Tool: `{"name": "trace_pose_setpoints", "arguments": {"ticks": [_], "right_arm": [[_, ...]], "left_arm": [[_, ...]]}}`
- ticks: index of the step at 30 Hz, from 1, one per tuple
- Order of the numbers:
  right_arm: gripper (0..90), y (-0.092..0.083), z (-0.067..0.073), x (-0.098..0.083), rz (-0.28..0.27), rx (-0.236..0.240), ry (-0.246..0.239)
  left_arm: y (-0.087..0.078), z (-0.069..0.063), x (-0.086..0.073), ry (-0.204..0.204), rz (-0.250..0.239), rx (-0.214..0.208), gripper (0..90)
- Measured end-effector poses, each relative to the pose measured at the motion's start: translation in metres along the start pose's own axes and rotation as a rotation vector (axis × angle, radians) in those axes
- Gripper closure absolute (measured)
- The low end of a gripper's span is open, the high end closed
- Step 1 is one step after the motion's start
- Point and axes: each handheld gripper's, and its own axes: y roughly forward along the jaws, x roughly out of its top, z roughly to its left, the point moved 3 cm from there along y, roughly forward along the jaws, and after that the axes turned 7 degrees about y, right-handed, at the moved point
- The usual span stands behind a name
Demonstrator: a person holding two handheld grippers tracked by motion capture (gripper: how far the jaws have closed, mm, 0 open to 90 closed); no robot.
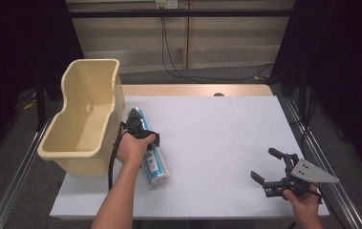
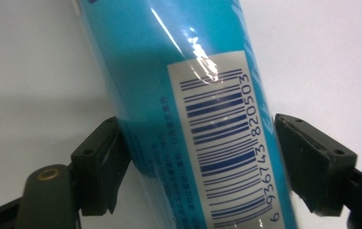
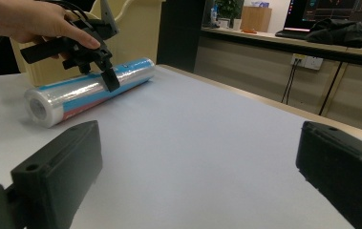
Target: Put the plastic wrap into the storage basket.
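Observation:
A roll of clear film with a blue label [image 1: 155, 164] lies on the white table, pointing away from me, next to the bin. My left gripper [image 1: 143, 136] comes down over the roll's middle. In the left gripper view its two jaws press against both sides of the roll [image 2: 193, 95], by the barcode, so it is shut on the roll, which still rests on the table. In the right gripper view the roll [image 3: 73, 93] lies at the far left under the left gripper [image 3: 92, 57]. My right gripper [image 1: 264, 164] hovers open at the table's near right, its jaws [image 3: 197, 167] wide apart with nothing between them.
A tall cream plastic bin [image 1: 92, 62] stands empty at the table's left edge, touching or nearly touching the roll's far end. The white tabletop [image 1: 217, 133] stretches between the two grippers. Metal rails run along both table sides.

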Motion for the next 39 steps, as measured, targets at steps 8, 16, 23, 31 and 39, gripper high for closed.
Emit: {"name": "trace_pose_setpoints", "arguments": {"ticks": [8, 16, 23, 31, 39], "right_arm": [[1.4, 0.0, -0.001, 0.0, -0.003, -0.001, 0.003], [1.4, -0.001, -0.002, 0.0, -0.003, -0.002, 0.009], [1.4, 0.0, -0.003, -0.001, -0.001, -0.007, 0.007], [1.4, -0.001, -0.004, -0.001, 0.0, -0.007, 0.004], [1.4, -0.002, -0.003, 0.0, -0.003, -0.01, 0.006]], "left_arm": [[-0.004, -0.009, 0.003, 0.111, 0.068, 0.085, 30.9], [-0.008, -0.008, 0.005, 0.135, 0.106, 0.099, 31.7], [-0.02, -0.014, 0.008, 0.14, 0.109, 0.098, 32.2], [-0.042, -0.022, 0.014, 0.152, 0.113, 0.077, 32.4], [-0.057, -0.03, 0.018, 0.159, 0.119, 0.058, 32.5]]}}
